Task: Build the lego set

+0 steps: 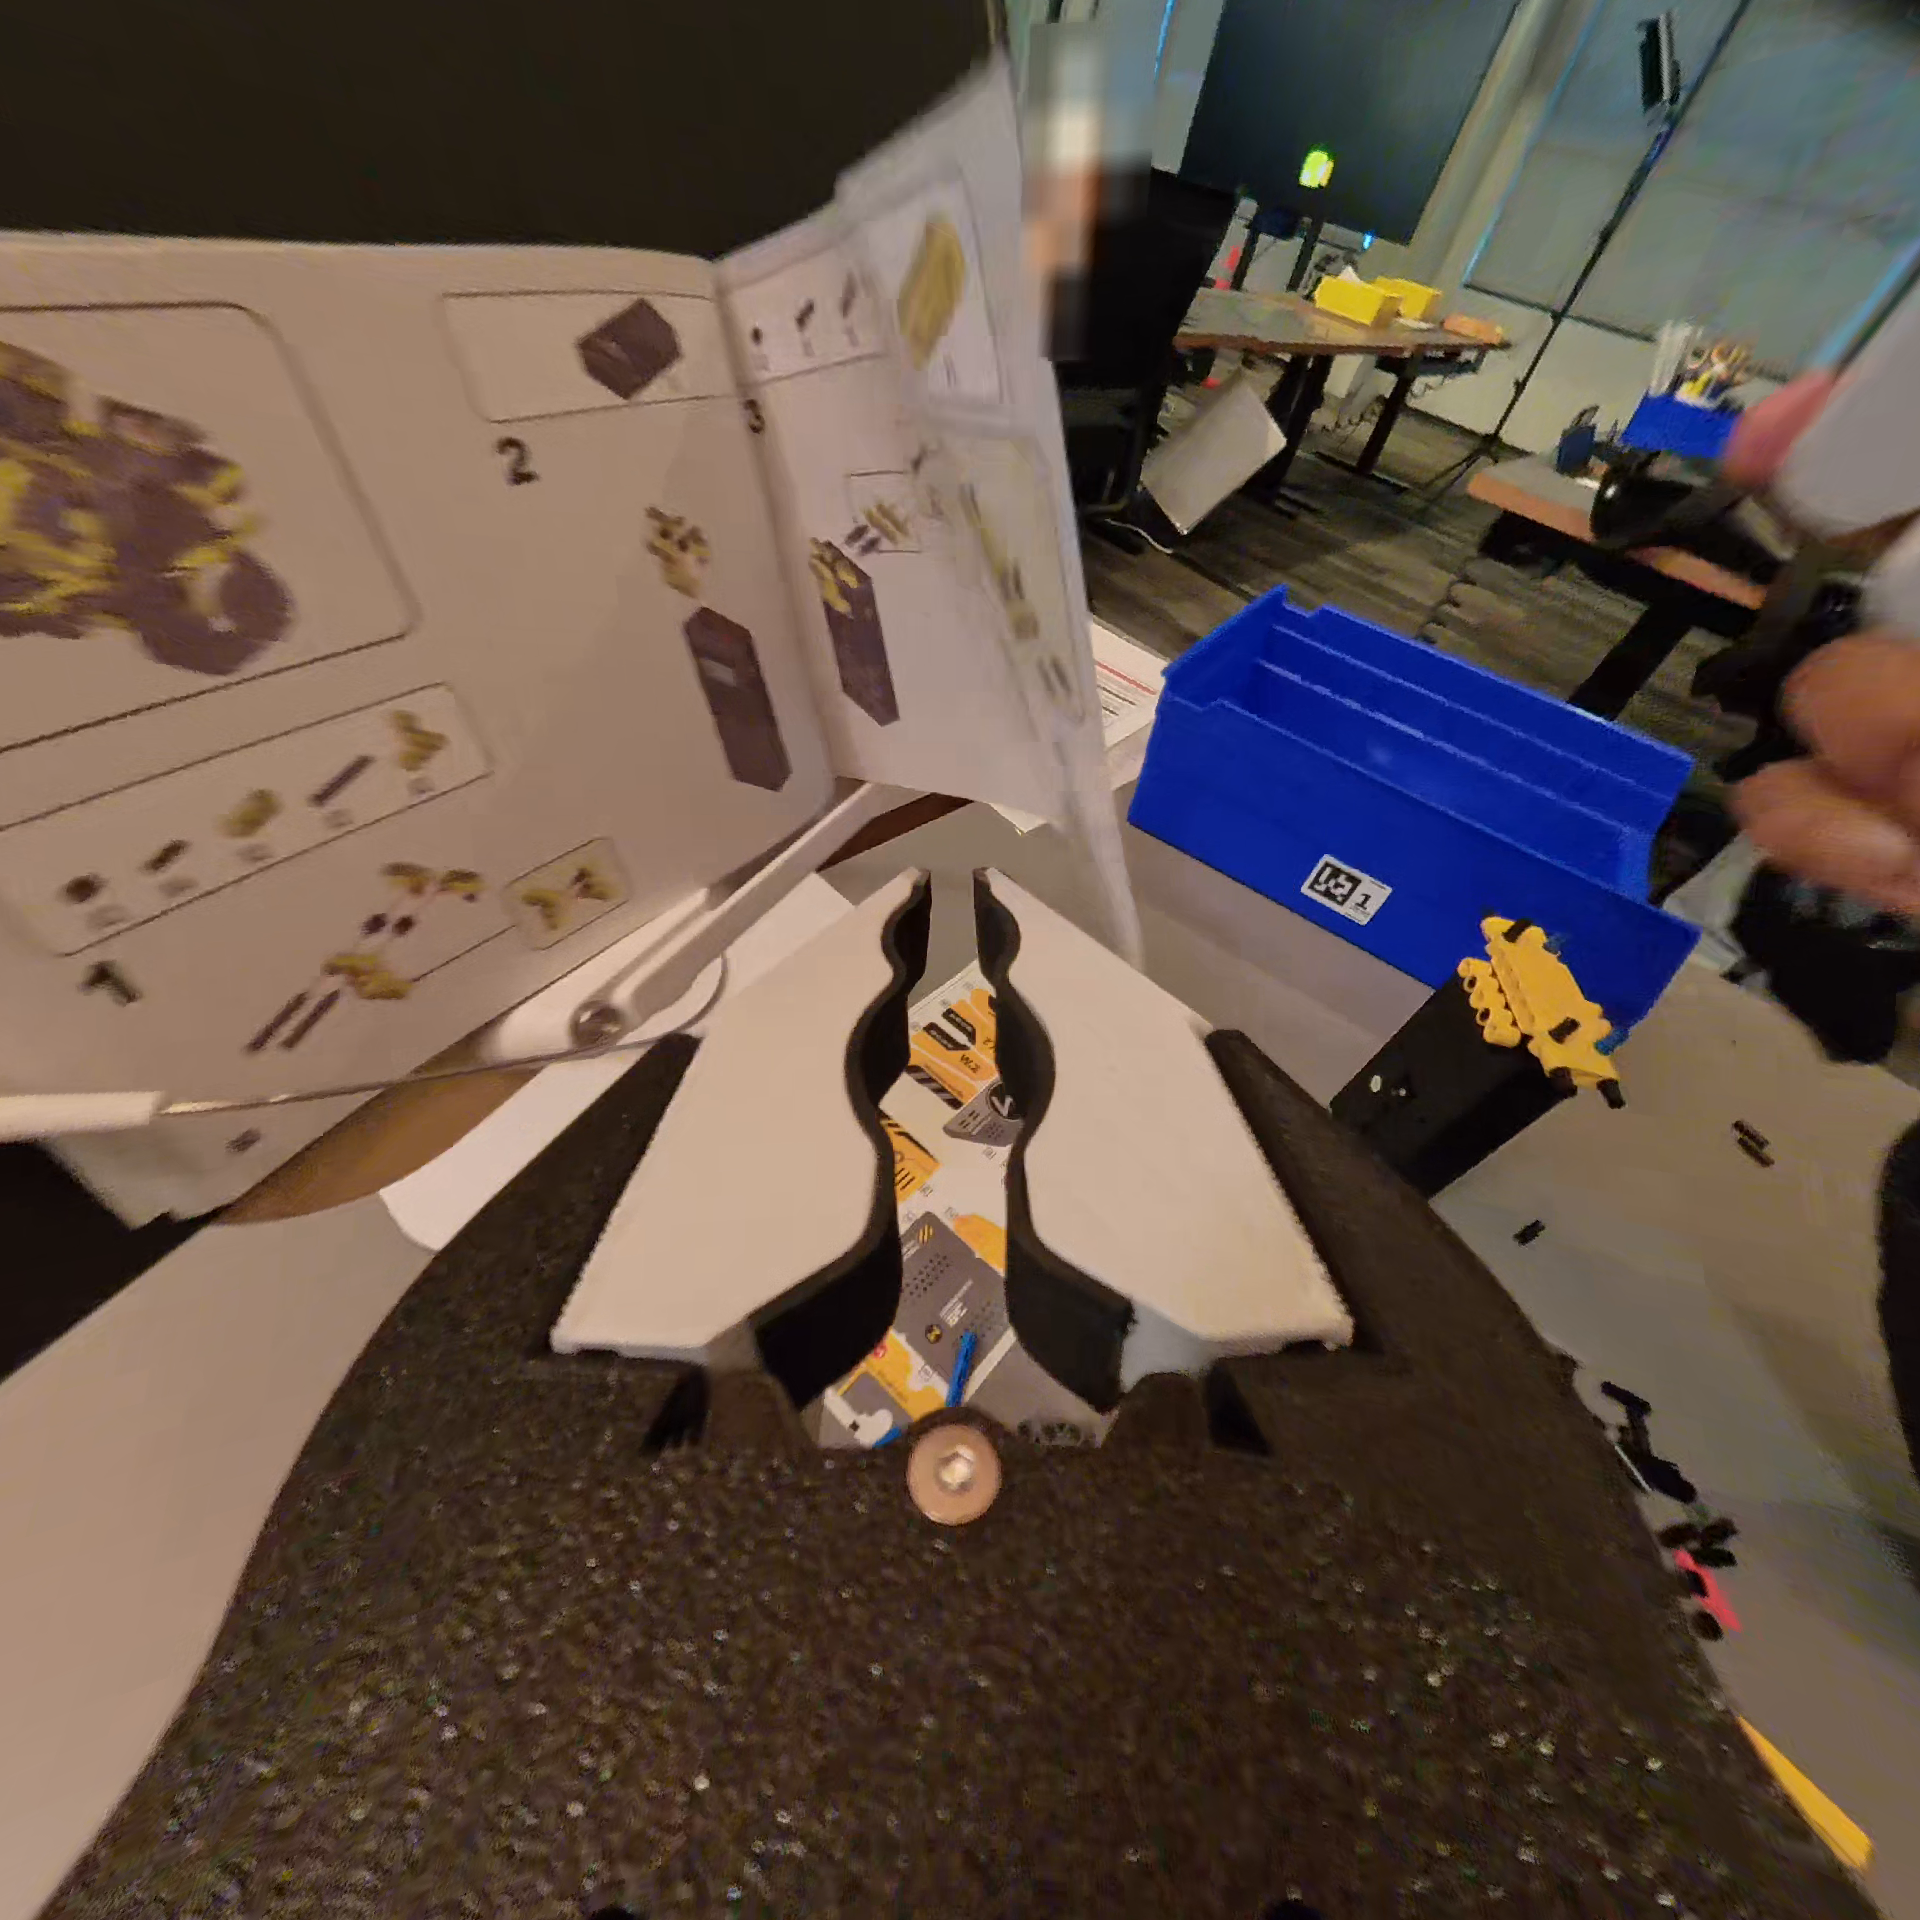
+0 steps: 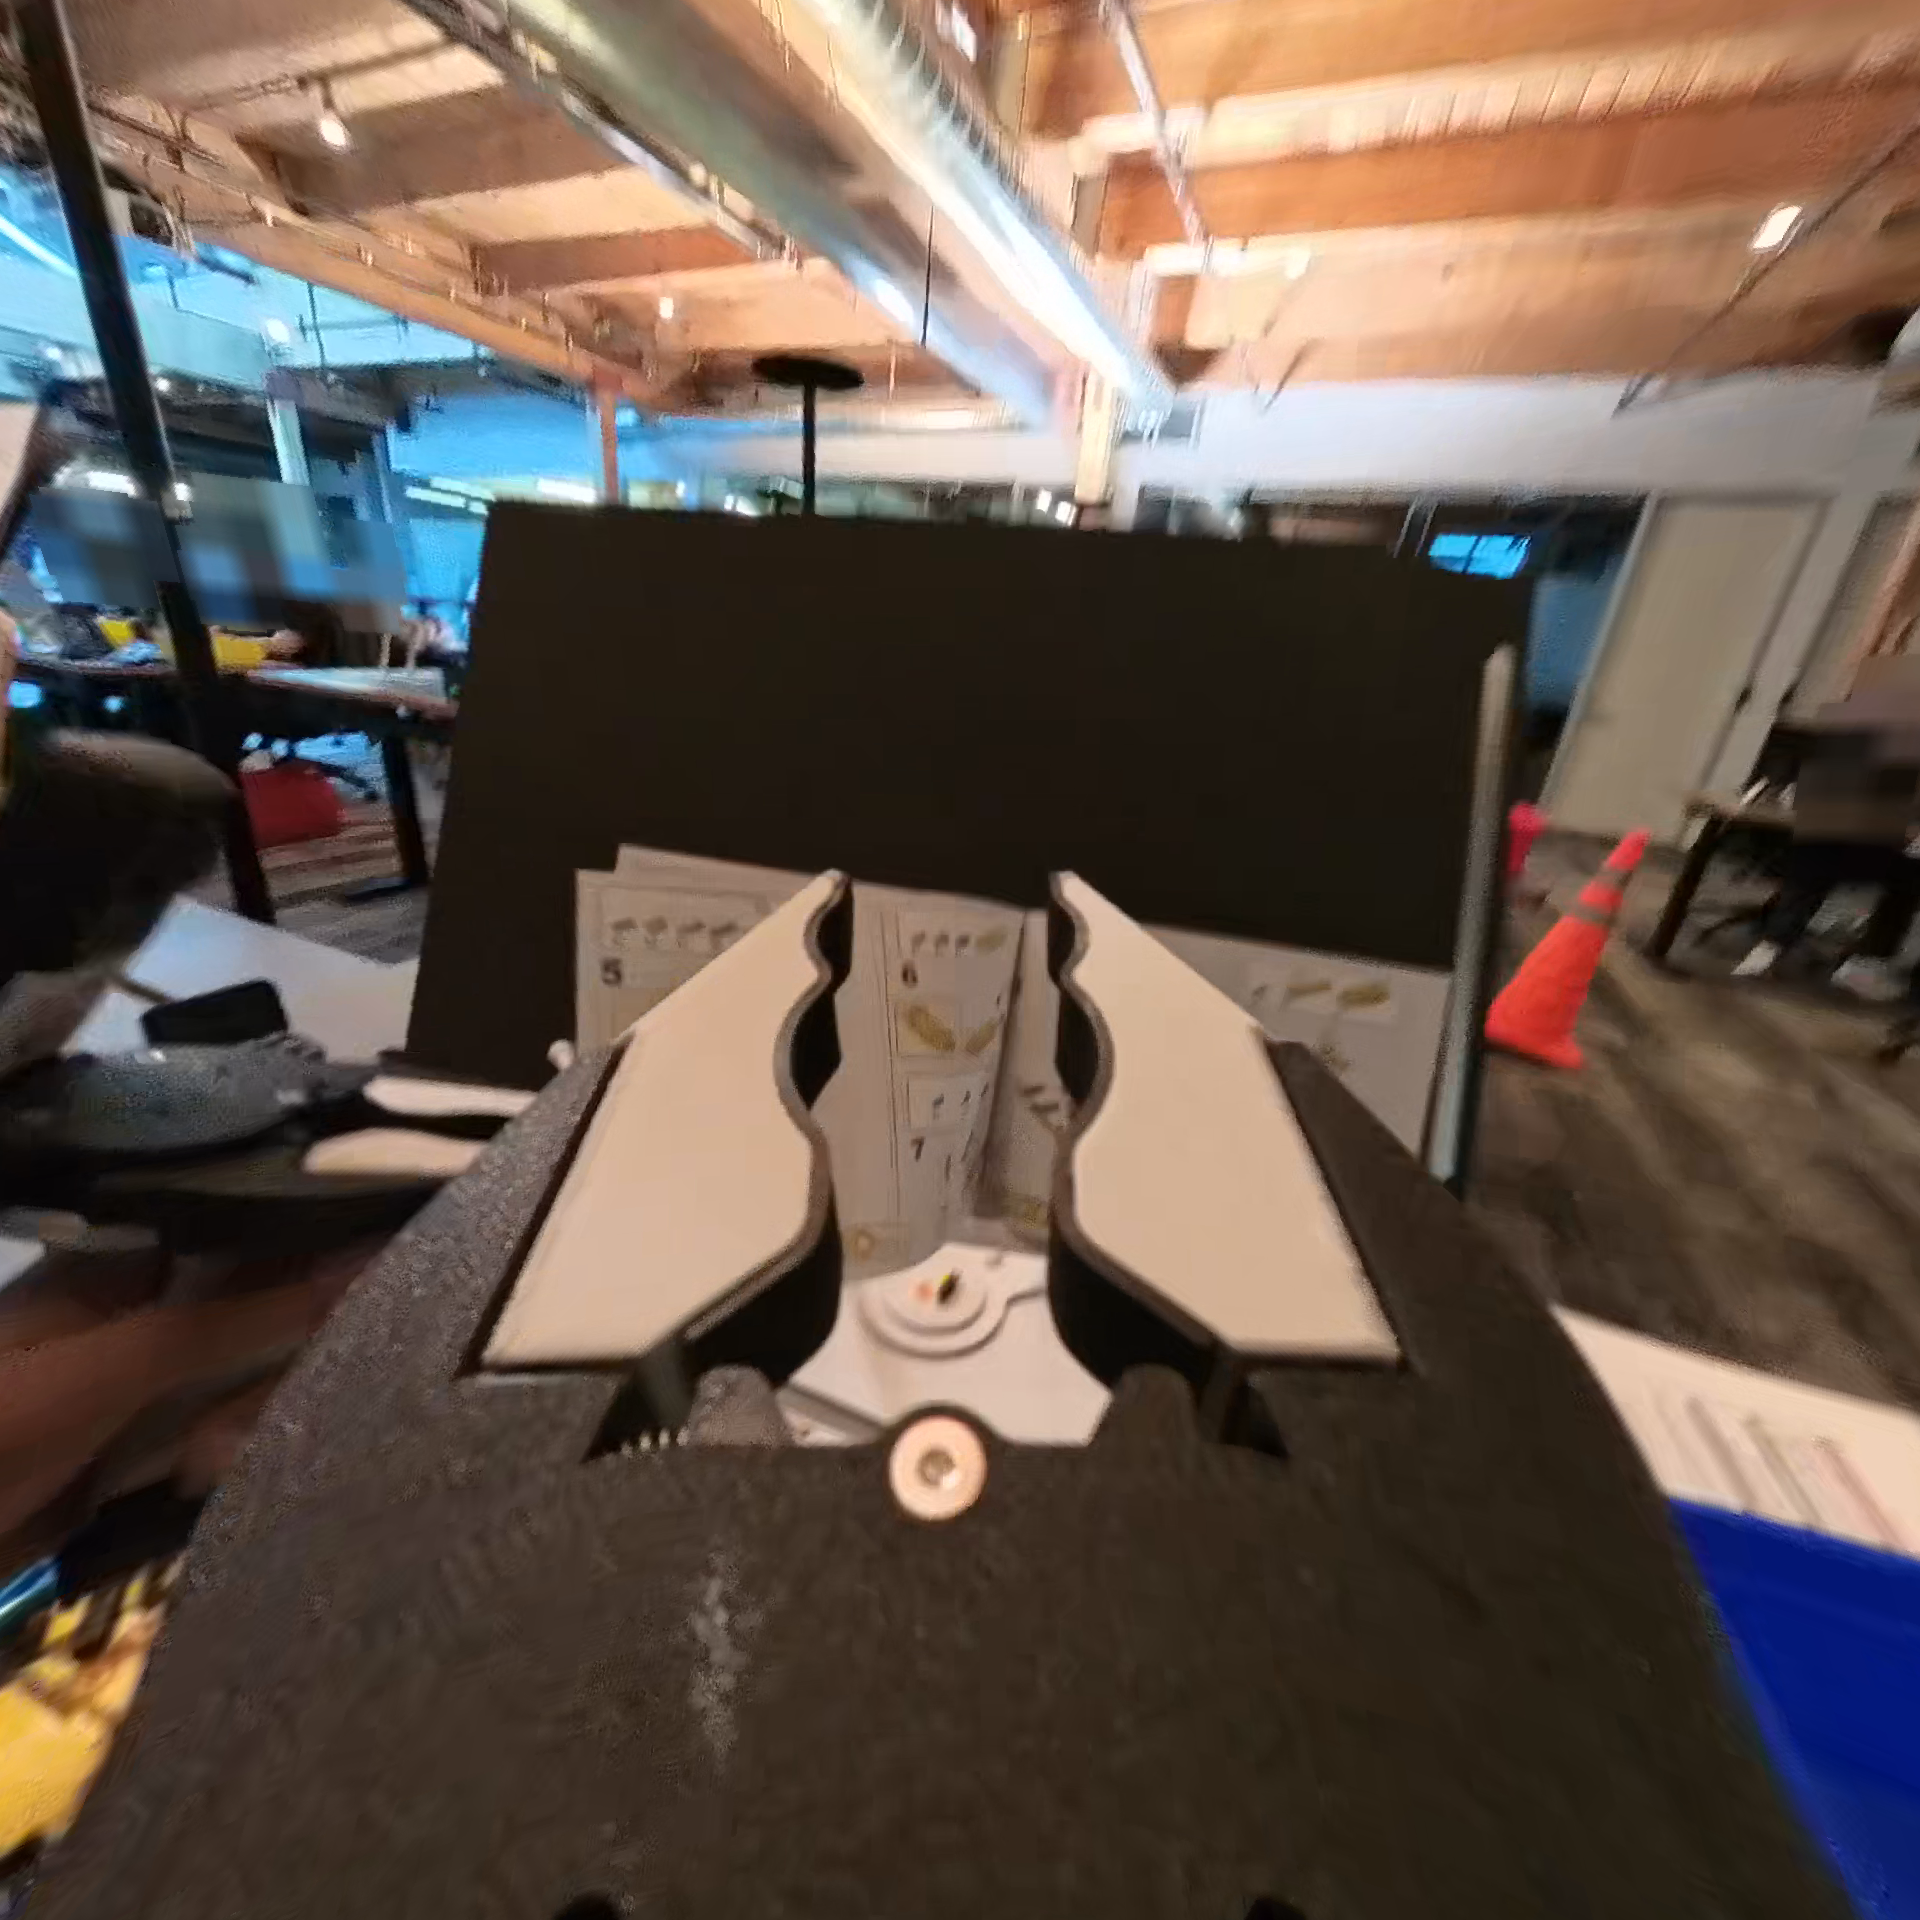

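Left tongs (image 1: 951,883), nearly closed on nothing, hover over a sticker sheet (image 1: 951,1247) on the bench (image 1: 1247,956); instruction booklet (image 1: 416,623) left, blue bin (image 1: 1403,790) (black-and-yellow brick assembly (image 1: 1475,1049) beside it) right. Right tongs (image 2: 951,883) gape wide and empty before the booklet.

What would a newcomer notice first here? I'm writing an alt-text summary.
The open instruction booklet, propped upright at left, dominates the left wrist view, just beyond the empty left gripper. Right of it sit a blue bin and a black block topped with yellow pieces. In the right wrist view, an orange cone stands on the floor.
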{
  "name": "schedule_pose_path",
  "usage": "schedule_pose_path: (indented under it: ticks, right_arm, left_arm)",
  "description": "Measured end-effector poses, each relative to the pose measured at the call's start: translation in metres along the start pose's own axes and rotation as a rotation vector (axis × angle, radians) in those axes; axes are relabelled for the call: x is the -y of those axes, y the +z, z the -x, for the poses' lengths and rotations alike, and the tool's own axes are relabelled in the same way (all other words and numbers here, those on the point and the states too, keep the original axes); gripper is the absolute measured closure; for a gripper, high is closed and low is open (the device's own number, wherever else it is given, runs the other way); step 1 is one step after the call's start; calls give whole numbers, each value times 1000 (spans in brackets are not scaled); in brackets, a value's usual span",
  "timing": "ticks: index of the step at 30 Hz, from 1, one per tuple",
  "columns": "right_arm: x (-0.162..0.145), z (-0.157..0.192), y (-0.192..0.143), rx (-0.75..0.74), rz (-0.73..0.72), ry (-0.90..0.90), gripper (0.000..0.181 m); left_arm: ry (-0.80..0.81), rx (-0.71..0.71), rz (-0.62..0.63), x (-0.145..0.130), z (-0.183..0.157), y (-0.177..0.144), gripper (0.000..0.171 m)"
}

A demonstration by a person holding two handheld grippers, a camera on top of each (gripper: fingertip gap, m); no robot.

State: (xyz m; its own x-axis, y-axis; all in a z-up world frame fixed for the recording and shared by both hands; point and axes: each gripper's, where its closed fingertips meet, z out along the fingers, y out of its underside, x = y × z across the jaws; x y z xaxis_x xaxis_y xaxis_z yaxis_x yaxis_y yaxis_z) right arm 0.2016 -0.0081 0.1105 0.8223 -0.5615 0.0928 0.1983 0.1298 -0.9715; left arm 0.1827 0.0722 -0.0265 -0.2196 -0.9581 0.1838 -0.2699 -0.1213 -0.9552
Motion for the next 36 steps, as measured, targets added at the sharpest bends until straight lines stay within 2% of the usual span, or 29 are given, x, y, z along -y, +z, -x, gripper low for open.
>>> schedule_pose_path:
  ticks: [5,9,14,19,25,27,31,36]
  right_arm:
    - [68,-18,-41,-19,-164,-39,144]
    - [96,-45,-73,-62,-247,-32,144]
    - [114,-74,-101,-80,-294,6,144]
    - [127,-104,-119,-131,-364,27,150]
    - [124,-125,-116,-168,-370,53,150]
    - [121,-131,-114,-198,-358,37,150]
    - [122,-139,-119,-252,-354,-8,151]
    - [130,-146,-134,-234,-401,48,150]
  left_arm:
    - [3,-49,34,2,-31,37,164]
    - [43,-54,38,12,-52,74,164]
    - [129,63,91,21,-29,121,164]
    - [127,132,157,17,-12,146,164]
    - [81,79,126,15,-30,143,162]
    - [121,105,117,10,-32,136,153]
    - [218,167,116,6,-28,121,152]
    - [113,85,91,2,-49,97,152]
